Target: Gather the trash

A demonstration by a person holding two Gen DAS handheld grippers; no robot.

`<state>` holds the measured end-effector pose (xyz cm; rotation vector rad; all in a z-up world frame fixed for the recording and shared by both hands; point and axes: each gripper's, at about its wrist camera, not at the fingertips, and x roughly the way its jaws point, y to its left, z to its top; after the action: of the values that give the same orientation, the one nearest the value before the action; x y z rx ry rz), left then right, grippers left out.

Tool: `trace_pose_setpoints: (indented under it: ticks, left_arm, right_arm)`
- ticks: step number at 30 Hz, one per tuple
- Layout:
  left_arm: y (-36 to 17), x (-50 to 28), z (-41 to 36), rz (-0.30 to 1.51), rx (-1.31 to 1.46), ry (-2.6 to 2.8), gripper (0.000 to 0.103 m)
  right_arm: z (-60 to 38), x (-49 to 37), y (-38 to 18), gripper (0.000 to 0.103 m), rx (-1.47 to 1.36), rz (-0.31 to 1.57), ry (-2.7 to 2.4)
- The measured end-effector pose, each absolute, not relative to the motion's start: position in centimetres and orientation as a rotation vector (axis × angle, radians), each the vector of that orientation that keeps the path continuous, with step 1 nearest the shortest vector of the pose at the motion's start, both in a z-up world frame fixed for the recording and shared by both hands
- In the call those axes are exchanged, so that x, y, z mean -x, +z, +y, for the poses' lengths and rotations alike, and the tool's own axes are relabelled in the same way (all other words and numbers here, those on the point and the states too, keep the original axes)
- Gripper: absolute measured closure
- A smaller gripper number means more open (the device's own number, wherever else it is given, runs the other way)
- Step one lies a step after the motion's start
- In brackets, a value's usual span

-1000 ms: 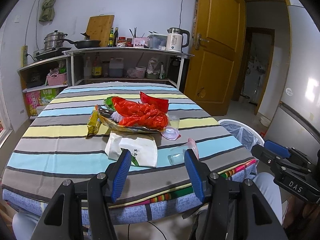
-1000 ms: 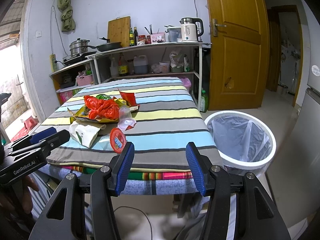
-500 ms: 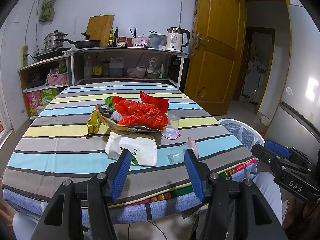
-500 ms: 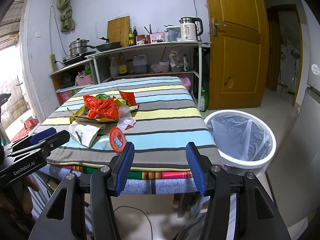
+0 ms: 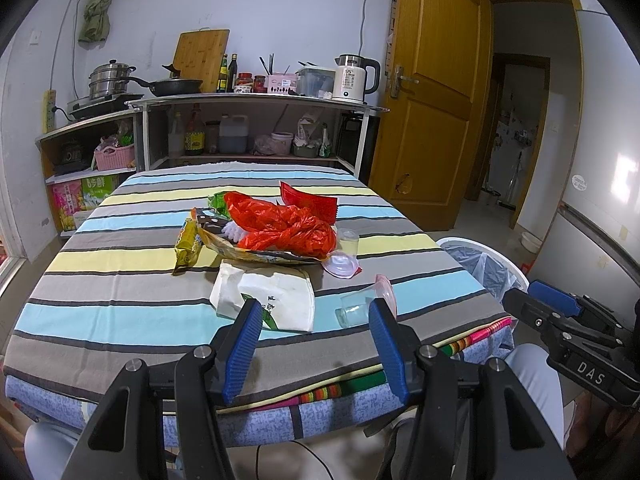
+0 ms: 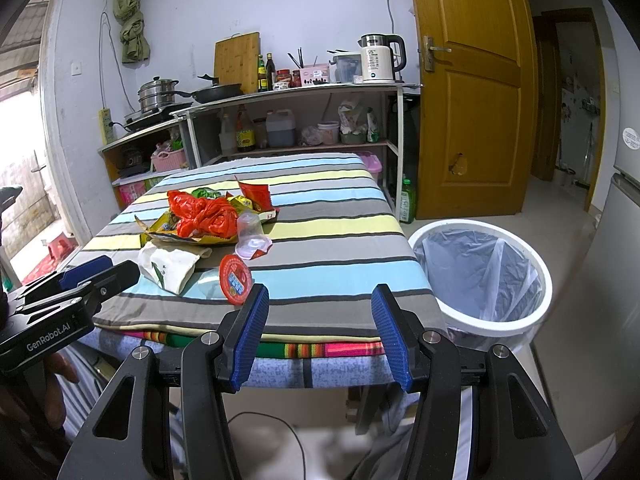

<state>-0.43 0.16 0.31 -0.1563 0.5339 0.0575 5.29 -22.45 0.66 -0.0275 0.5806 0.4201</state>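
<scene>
Trash lies on the striped table (image 5: 120,320): a red plastic bag (image 5: 288,226) on snack wrappers (image 5: 188,242), a white paper bag (image 5: 268,298), a tipped clear cup with a red lid (image 5: 360,308) and a second clear cup (image 5: 347,238). The white lined bin (image 6: 480,268) stands on the floor right of the table. My left gripper (image 5: 316,346) is open and empty, just short of the table's front edge. My right gripper (image 6: 320,334) is open and empty, before the table's front right corner. The red bag (image 6: 204,218) and red lid (image 6: 236,279) also show in the right wrist view.
A shelf unit (image 5: 248,104) with pans, bottles and a kettle (image 5: 352,78) stands behind the table. A wooden door (image 5: 436,100) is at the right. A fridge (image 6: 624,200) is at the far right. A green bottle (image 6: 405,202) stands on the floor by the shelf.
</scene>
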Motion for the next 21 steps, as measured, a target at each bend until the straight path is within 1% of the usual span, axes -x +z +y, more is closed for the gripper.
trace_pose_setpoints:
  ticks: [21]
  left_arm:
    - [-0.6, -0.7, 1.5, 0.574, 0.159, 0.104, 0.048]
  right_arm:
    - [-21.6, -6.2, -0.3, 0.048, 0.039, 0.605, 0.449]
